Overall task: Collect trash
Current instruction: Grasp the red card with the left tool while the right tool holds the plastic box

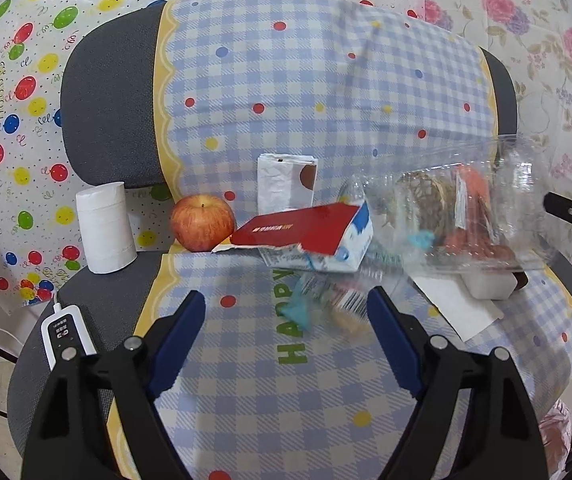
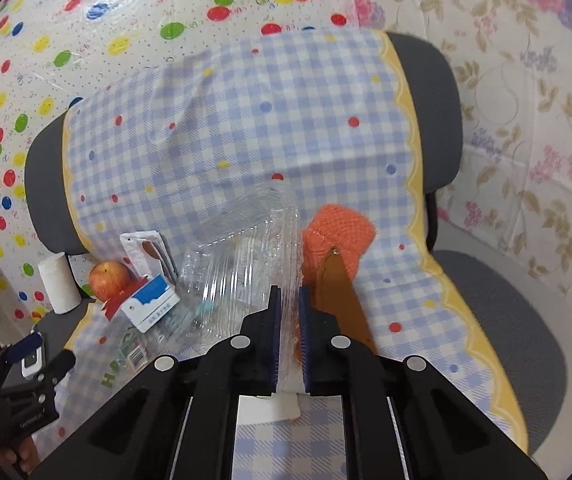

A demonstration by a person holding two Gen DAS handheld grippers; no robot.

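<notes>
Right wrist view: my right gripper [image 2: 289, 304] is clamped on the rim of a clear, crushed plastic bottle [image 2: 242, 256], jaws nearly together with the thin wall between them. From the grip, the bottle's long axis runs up and left, its neck toward the chair's backrest. An orange knitted piece [image 2: 337, 232] and a brown strip [image 2: 339, 296] lie just beside the right jaw, on the checked cloth [image 2: 246, 120].

Left wrist view: my left gripper [image 1: 286, 324] stands wide apart, holding nothing, above the front part of the seat. The bottle [image 1: 465, 216] appears to its upper right, raised. Directly ahead of the left jaws lies a blurred wrapper with a barcode [image 1: 325, 300]; beyond it a torn red-and-white carton [image 1: 309, 240], toward the back of the seat.

Judgement: the left gripper is nearer the wrapper and carton; a short forward reach should suffice.
</notes>
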